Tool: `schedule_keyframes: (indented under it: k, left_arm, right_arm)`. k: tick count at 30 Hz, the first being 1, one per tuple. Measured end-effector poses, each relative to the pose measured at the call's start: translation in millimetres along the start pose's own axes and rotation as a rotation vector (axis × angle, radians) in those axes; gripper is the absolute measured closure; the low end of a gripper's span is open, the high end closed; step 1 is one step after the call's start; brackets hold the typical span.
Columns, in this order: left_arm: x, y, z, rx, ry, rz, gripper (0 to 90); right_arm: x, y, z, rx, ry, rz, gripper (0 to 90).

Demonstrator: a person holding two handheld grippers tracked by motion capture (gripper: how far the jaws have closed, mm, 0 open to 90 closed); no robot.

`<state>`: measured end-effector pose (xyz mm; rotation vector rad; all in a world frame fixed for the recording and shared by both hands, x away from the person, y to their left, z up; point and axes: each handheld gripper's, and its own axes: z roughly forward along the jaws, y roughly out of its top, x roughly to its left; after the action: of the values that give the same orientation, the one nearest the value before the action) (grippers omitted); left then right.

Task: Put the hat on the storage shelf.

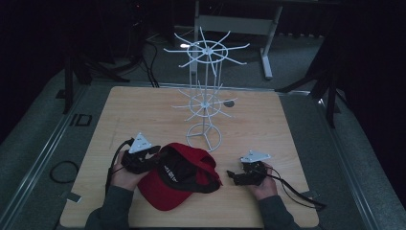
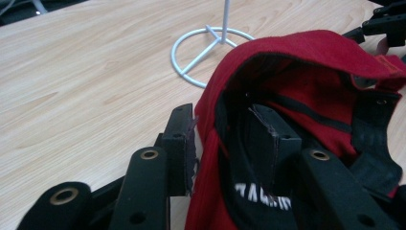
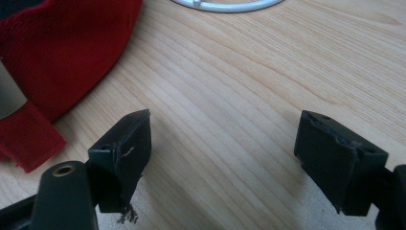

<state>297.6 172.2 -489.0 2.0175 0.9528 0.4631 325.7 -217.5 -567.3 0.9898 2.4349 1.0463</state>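
A red cap [image 1: 174, 194] with a black lining lies upturned on the wooden table, near its front edge. My left gripper [image 1: 157, 153] is shut on the cap's left side wall. In the left gripper view one jaw stands outside the red fabric [image 2: 311, 52] and the other inside against the black sweatband, with my left gripper [image 2: 225, 122] across the rim. My right gripper [image 1: 232, 175] rests to the right of the cap, open. Its jaws [image 3: 225, 129] stand wide over bare wood, with the cap [image 3: 62, 43] and its strap end to their left.
A white wire rack [image 1: 205, 91] with two tiers of spokes stands behind the cap on a ring base [image 1: 204, 136]; the ring base [image 2: 210, 40] is close past the cap. A black cable loop [image 1: 62, 170] lies off the table's left edge.
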Motion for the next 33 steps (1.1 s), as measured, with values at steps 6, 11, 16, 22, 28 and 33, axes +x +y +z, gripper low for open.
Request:
schedule_keyframes:
  k: [6,11,16,22,28,33]
  left_arm:
    - [2.2,0.8,2.6,-0.002,0.021,-0.027,81.7]
    - [17.0,-6.5,-15.3,-0.059,0.064,-0.100,83.8]
    - [44.0,-15.9,-33.9,-0.100,0.183,-0.222,84.0]
    - [77.7,-14.9,-39.2,-0.105,0.313,-0.334,83.9]
    - [99.5,-16.4,-32.7,-0.128,0.441,-0.503,83.7]
    - [93.8,-24.7,-25.8,-0.126,0.416,-0.534,82.1]
  right_arm:
    - [-0.1,0.0,0.0,0.000,0.000,-0.001,20.1]
    - [0.0,0.0,0.0,0.000,0.000,0.000,20.1]
    - [0.1,0.0,0.0,0.000,0.000,0.001,20.1]
    - [0.0,0.1,0.0,0.001,0.000,0.001,20.1]
    - [0.1,0.1,0.0,0.001,0.001,0.002,20.1]
    - [-0.1,0.1,0.0,0.000,0.001,0.000,20.1]
